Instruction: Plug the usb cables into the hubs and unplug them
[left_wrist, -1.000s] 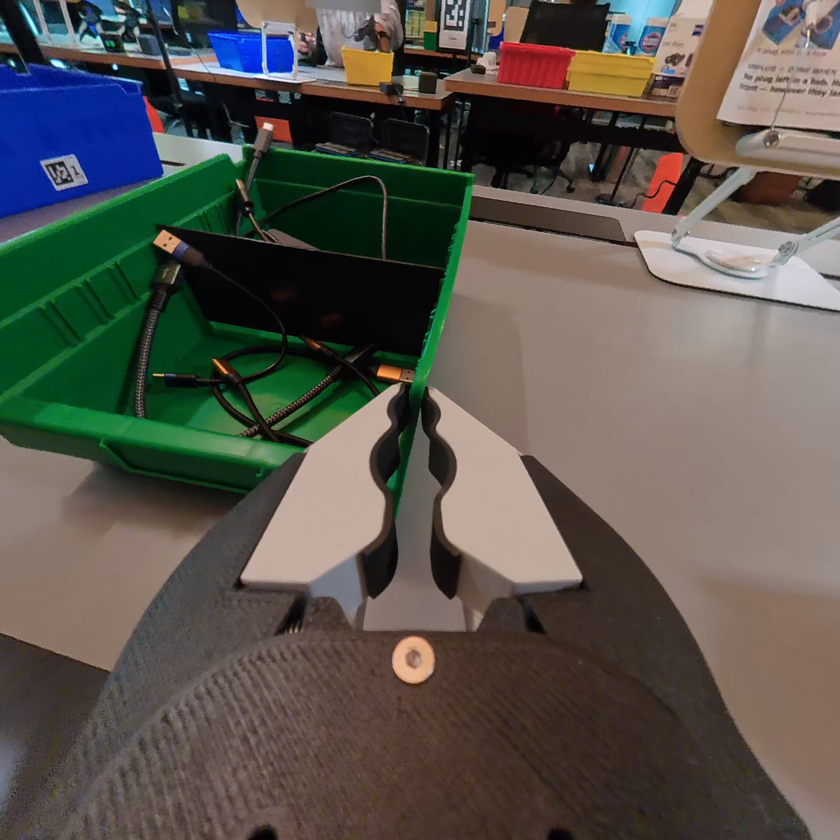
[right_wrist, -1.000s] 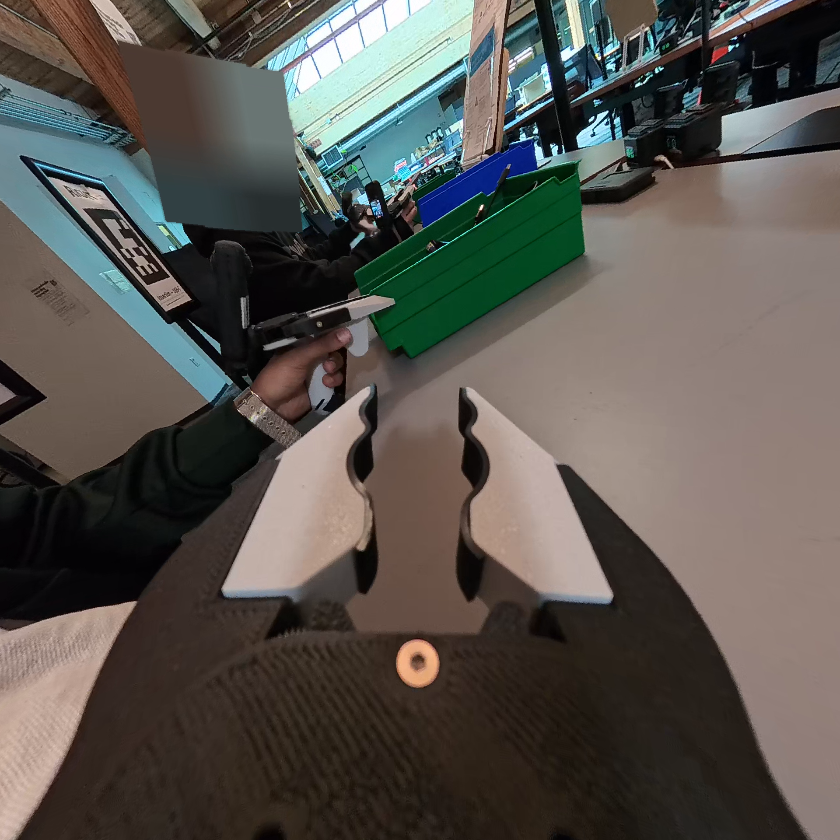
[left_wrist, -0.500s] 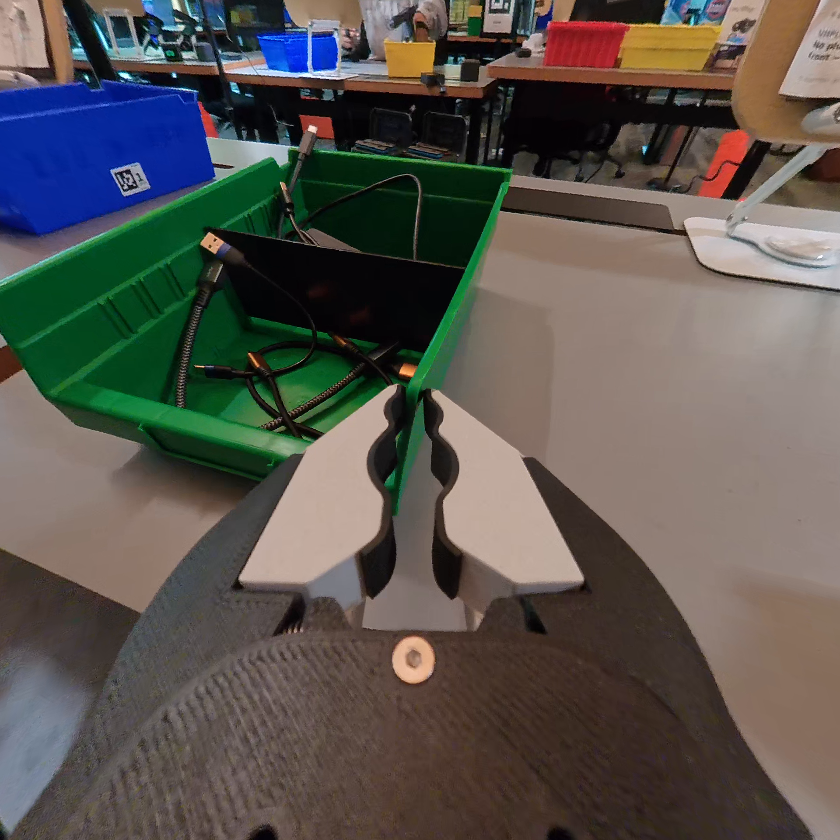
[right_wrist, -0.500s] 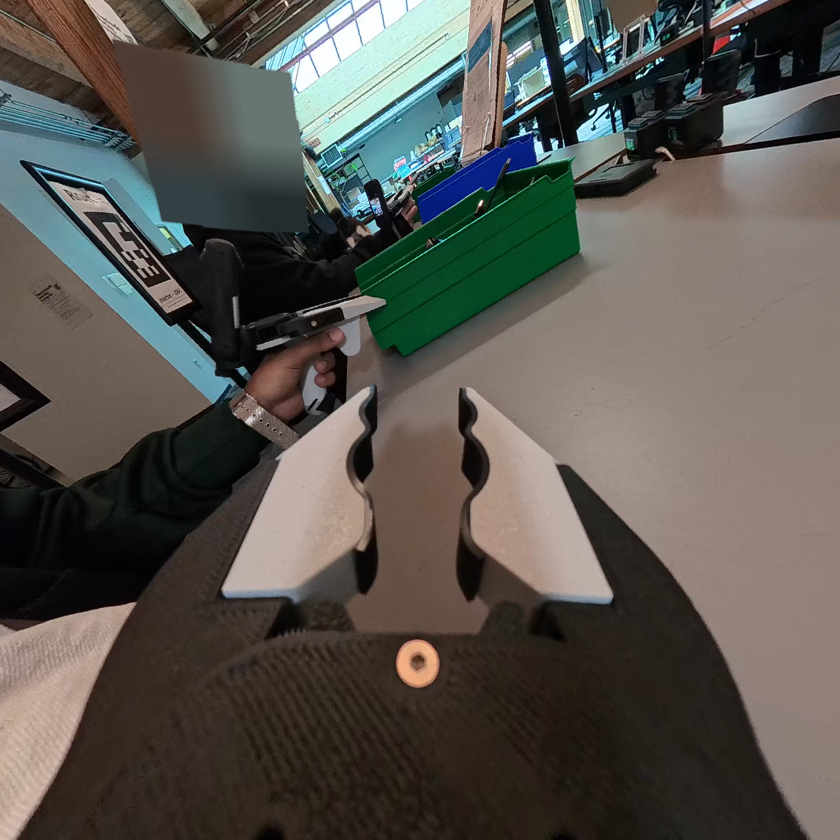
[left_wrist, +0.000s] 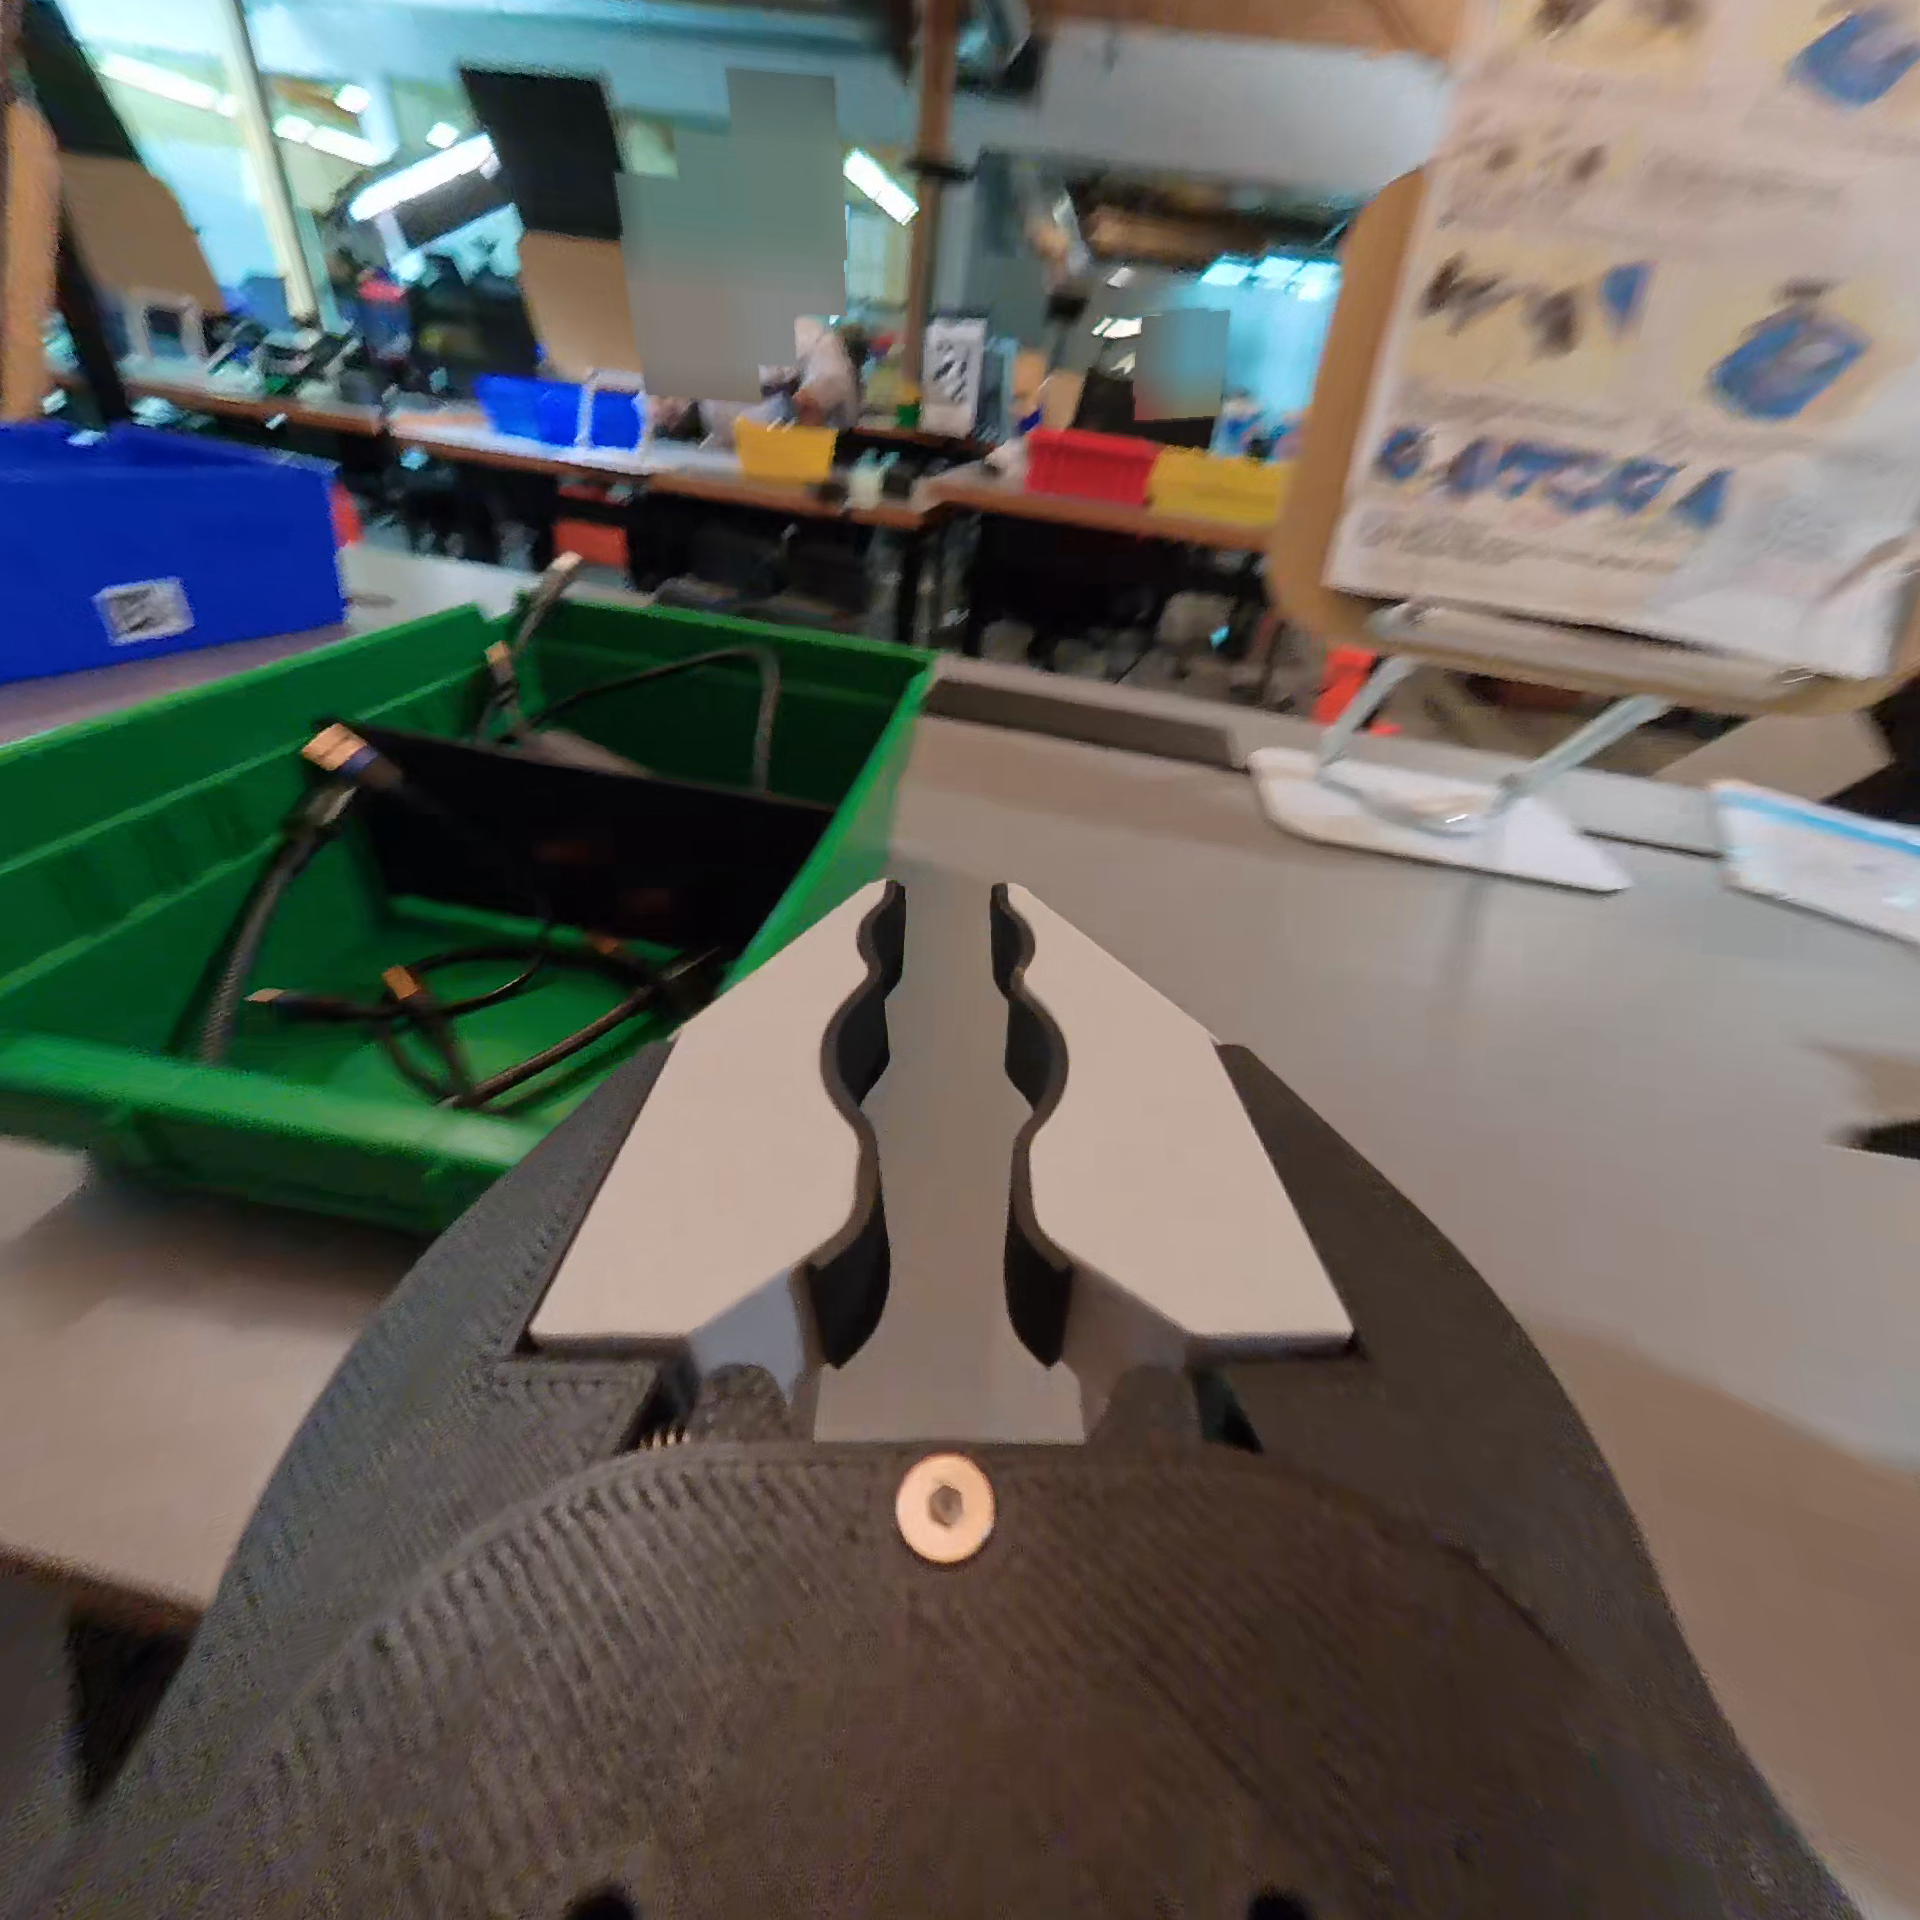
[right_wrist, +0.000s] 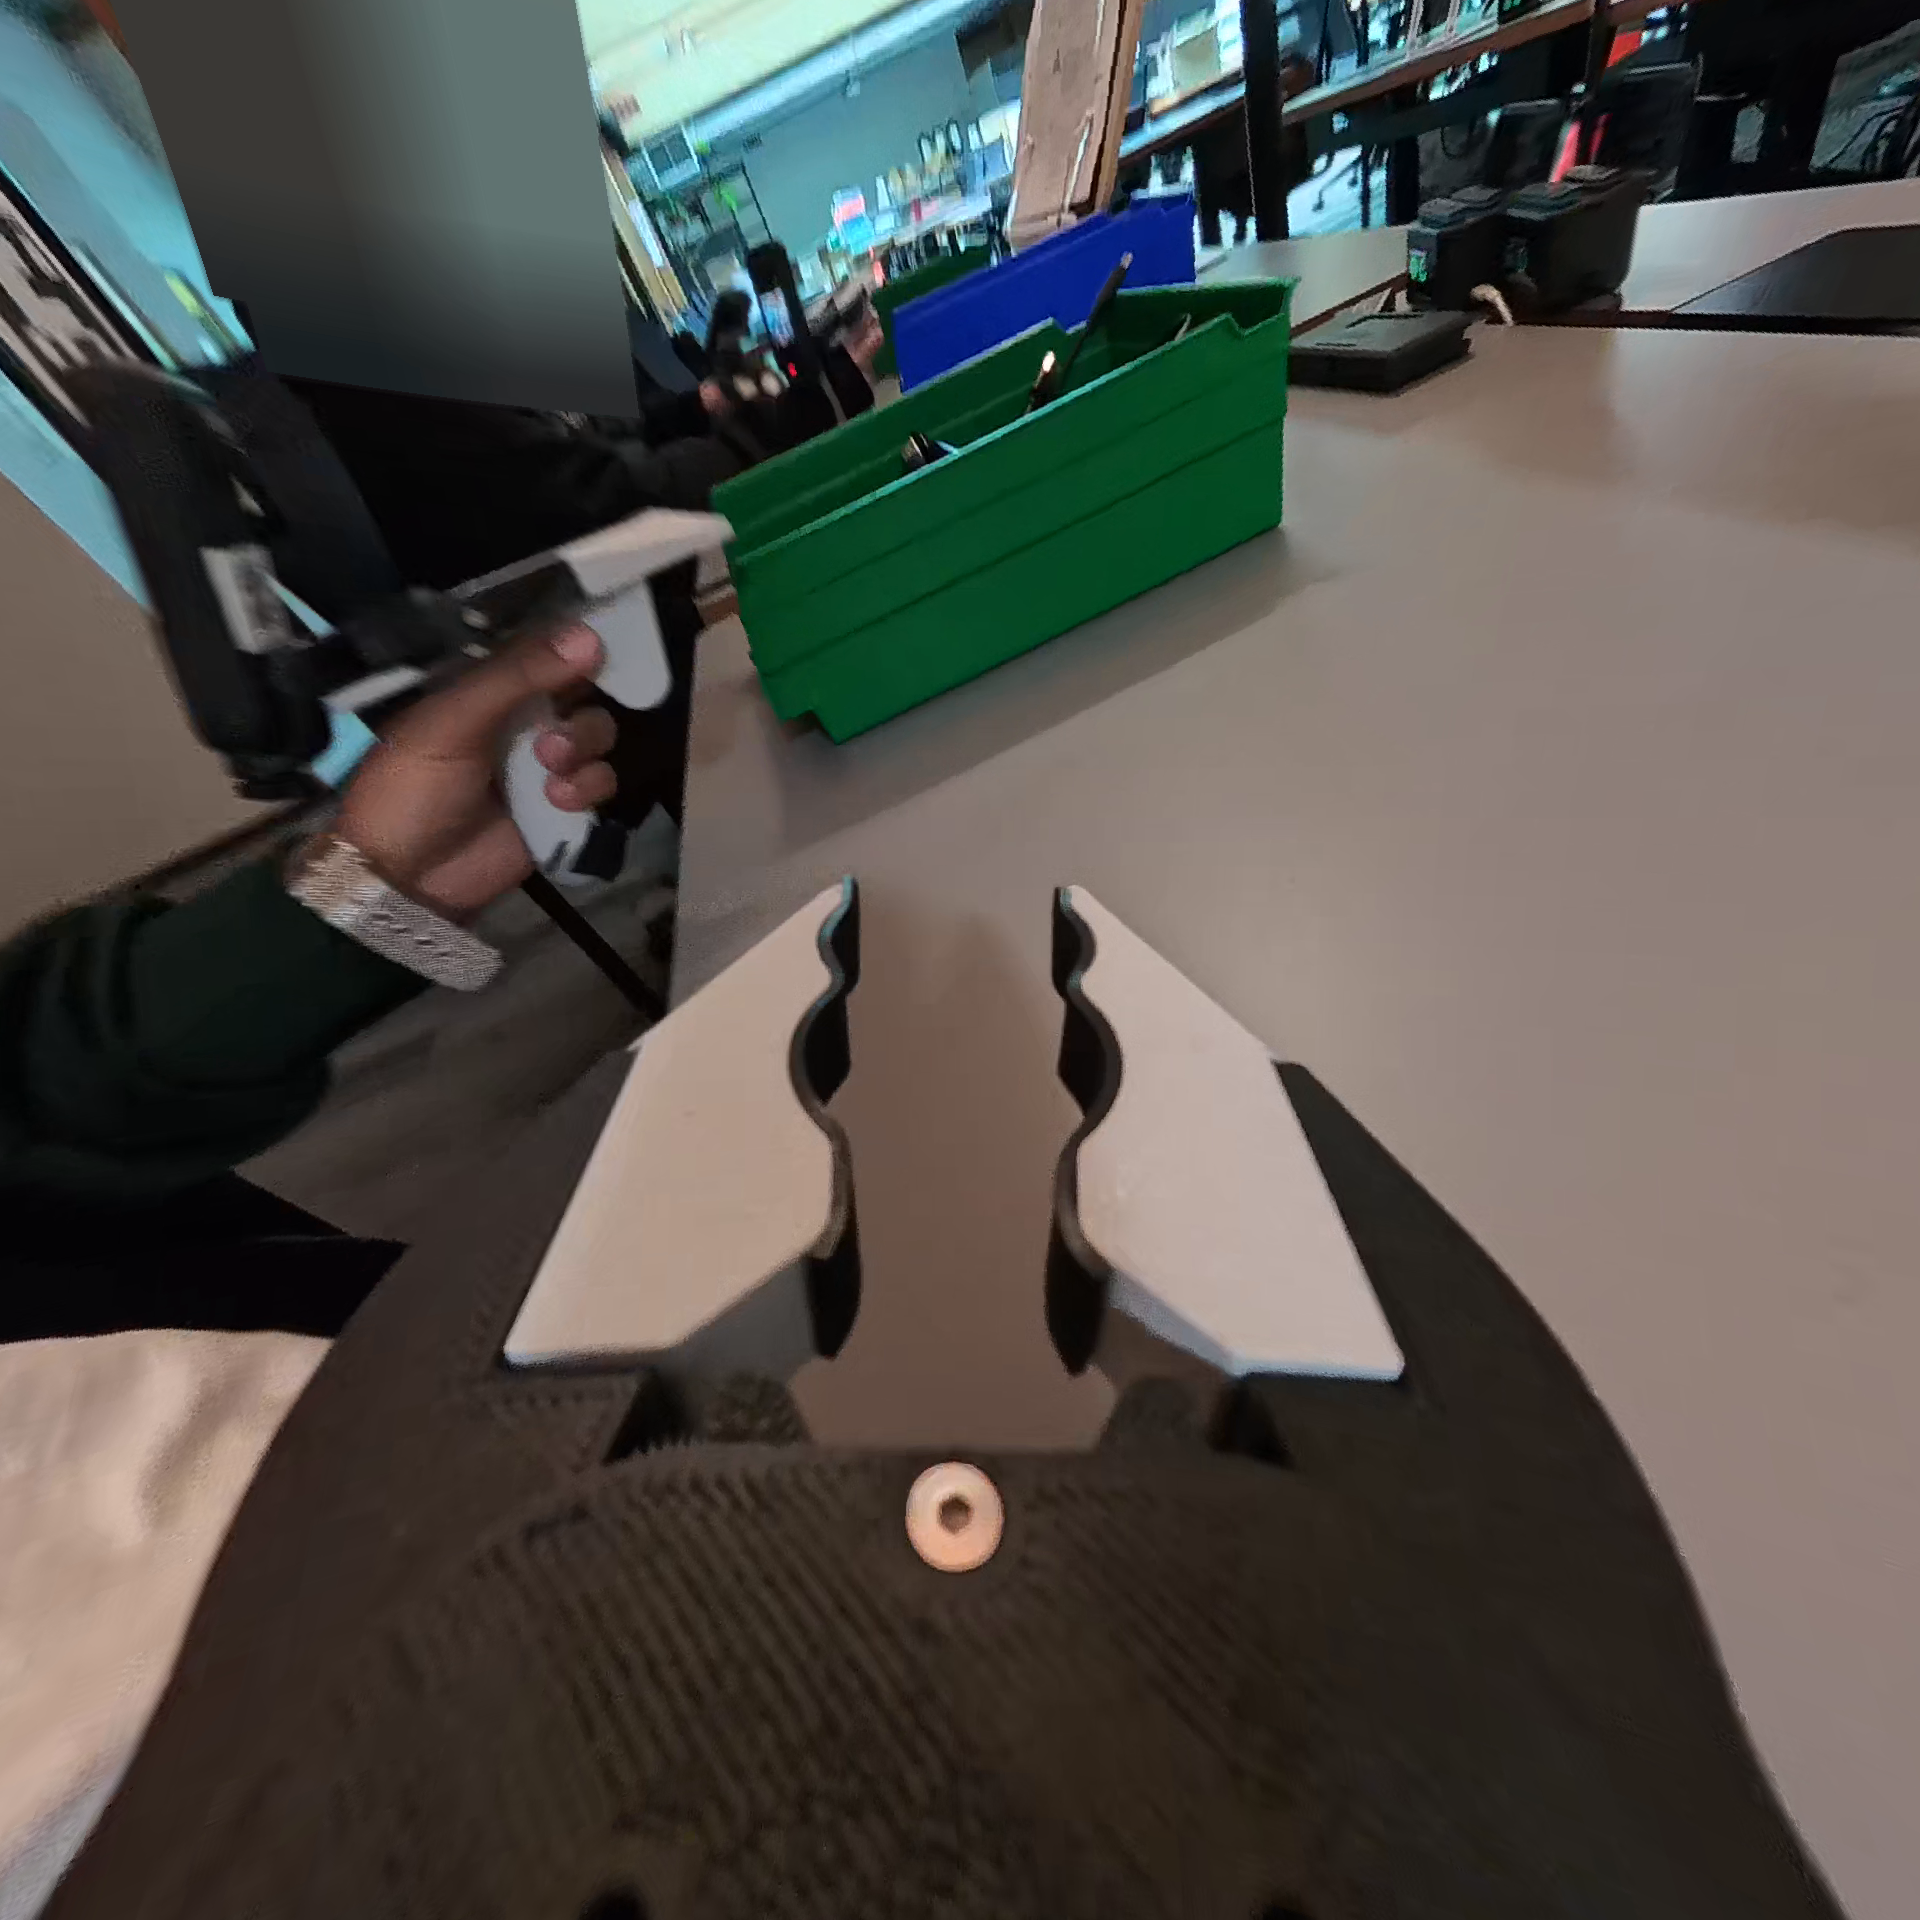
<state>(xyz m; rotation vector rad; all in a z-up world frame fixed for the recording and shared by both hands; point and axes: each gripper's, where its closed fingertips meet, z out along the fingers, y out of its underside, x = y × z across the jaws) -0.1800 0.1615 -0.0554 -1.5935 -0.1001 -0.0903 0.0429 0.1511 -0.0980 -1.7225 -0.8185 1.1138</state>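
Observation:
A green bin (left_wrist: 260, 1101) sits on the grey table to the left of my left gripper (left_wrist: 945, 894). It holds several tangled black USB cables (left_wrist: 416, 1008) in front of a black divider (left_wrist: 582, 842). One silver USB plug (left_wrist: 332, 748) leans on the divider's left end. More cables rise behind it. The left gripper is slightly open and empty, hovering over the table beside the bin's right wall. My right gripper (right_wrist: 954, 899) is open and empty, low over bare table. In the right wrist view the green bin (right_wrist: 1018, 582) lies far ahead, with the left gripper (right_wrist: 665, 540) near its corner.
A blue bin (left_wrist: 156, 540) stands behind the green one. A white stand (left_wrist: 1455, 821) holding a paper-covered board (left_wrist: 1662, 364) is at the back right, with papers (left_wrist: 1818, 862) beside it. Black devices (right_wrist: 1527, 239) and a flat black item (right_wrist: 1371, 348) sit beyond the bin.
My left gripper has swung right and tilted up, so the bin now lies to its left, and its jaws have parted a little. The right gripper has shifted slightly and stays open.

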